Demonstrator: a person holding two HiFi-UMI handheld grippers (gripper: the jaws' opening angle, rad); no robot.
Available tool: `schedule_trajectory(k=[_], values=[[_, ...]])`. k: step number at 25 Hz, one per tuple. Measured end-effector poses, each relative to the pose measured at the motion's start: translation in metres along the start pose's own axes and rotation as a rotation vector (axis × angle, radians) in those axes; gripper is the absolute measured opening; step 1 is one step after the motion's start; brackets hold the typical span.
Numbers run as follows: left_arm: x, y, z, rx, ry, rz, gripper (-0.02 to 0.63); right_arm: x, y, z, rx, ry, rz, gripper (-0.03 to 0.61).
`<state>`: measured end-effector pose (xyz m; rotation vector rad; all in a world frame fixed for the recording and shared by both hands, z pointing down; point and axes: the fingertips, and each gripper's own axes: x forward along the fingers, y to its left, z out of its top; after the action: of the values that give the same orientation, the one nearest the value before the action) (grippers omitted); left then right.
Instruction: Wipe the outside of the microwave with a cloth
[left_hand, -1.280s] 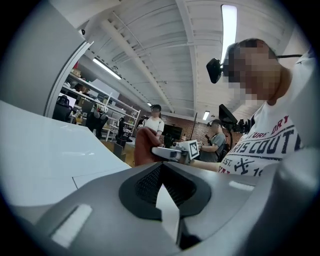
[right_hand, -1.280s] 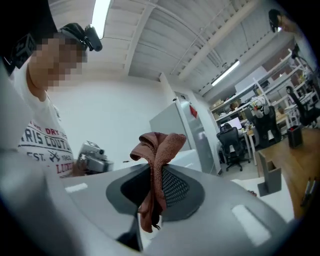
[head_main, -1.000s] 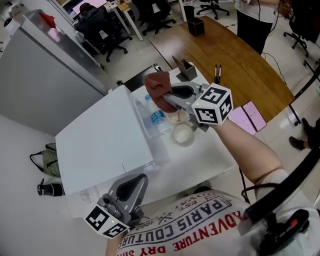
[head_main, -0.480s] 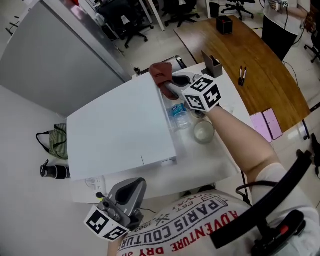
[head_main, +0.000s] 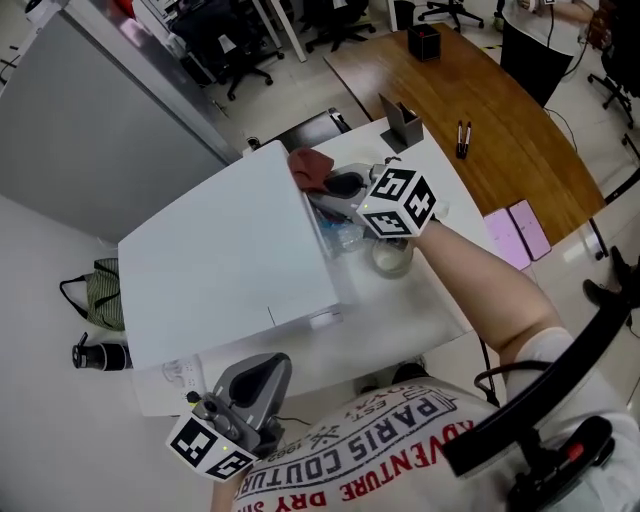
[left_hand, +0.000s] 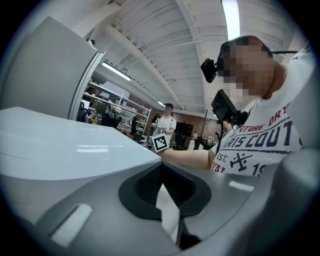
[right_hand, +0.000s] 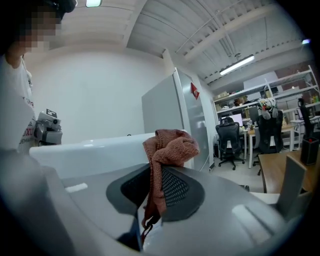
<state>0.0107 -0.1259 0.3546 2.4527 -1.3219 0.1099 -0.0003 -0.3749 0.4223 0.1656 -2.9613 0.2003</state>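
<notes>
At the centre of the head view, we hold the right gripper (head_main: 322, 190) clenched on a reddish-brown cloth (head_main: 312, 168). The cloth bunches against the upper right corner of the white microwave (head_main: 220, 270), right on the edge where its top meets its right side. From the right gripper view we see the cloth pinched between the jaws and standing up above them, with the microwave's pale wall just beyond.

Along that right side the room is tight. A water bottle (head_main: 345, 238), partly hidden under the gripper, and a clear cup (head_main: 392, 258) stand on the white table (head_main: 395, 320) just beside the wall. The microwave's top is a broad bare surface running toward the lower left of the frame.

At lower left, our left gripper (head_main: 272, 365) hangs off the table's near edge, close to the microwave's front corner. Its own view shows the jaws pressed together with nothing between them.

At upper right, a wooden table (head_main: 500, 150) carries two pens (head_main: 463, 138), well apart from the microwave.
</notes>
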Motion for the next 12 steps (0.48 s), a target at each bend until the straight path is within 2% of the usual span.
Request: schedule_trajectory(k=[12], values=[[0.04,-0.025,-0.012,-0.001,0.043,-0.157,0.005,-0.058,0.112,-0.045,-0.028,0.065,0.106,0.043]])
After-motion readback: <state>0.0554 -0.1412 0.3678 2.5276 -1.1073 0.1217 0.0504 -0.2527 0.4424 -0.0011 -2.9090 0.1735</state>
